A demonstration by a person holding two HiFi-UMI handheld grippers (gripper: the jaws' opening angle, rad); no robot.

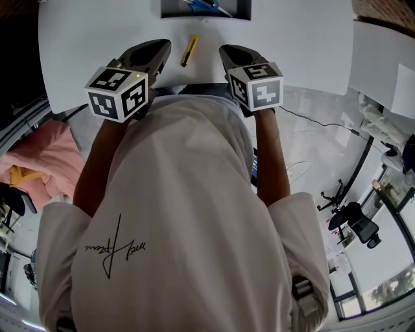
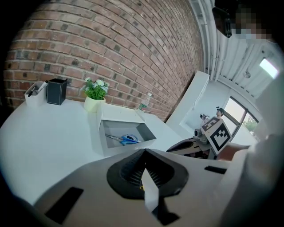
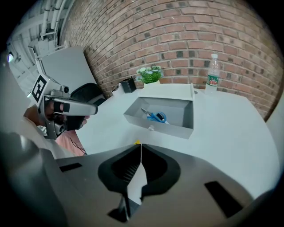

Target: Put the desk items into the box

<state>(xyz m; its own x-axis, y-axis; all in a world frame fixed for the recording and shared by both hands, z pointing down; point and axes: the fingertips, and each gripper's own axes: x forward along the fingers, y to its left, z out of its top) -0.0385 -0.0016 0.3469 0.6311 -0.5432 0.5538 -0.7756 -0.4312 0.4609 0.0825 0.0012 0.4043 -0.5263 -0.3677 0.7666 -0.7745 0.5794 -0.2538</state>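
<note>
A grey open box (image 1: 205, 9) stands at the far side of the white table (image 1: 91, 39), with blue-handled scissors (image 3: 155, 116) lying inside it. In front of the box, a slim yellow and black pen-shaped item (image 1: 188, 50) lies on the table between my two grippers. My left gripper (image 1: 162, 45) hangs just left of it, jaws together and holding nothing. My right gripper (image 1: 227, 49) is just right of it, also shut and empty. In the right gripper view only the item's yellow tip (image 3: 138, 142) shows past the jaw tips. The left gripper view shows the box (image 2: 133, 144) straight ahead.
Along the brick wall stand a potted plant (image 2: 95, 95), a black holder (image 2: 56, 91), a white holder (image 2: 34, 93) and a water bottle (image 3: 213, 71). A second white table (image 1: 386, 65) is on the right. Pink cloth (image 1: 45, 162) and an office chair (image 1: 356, 224) are on the floor.
</note>
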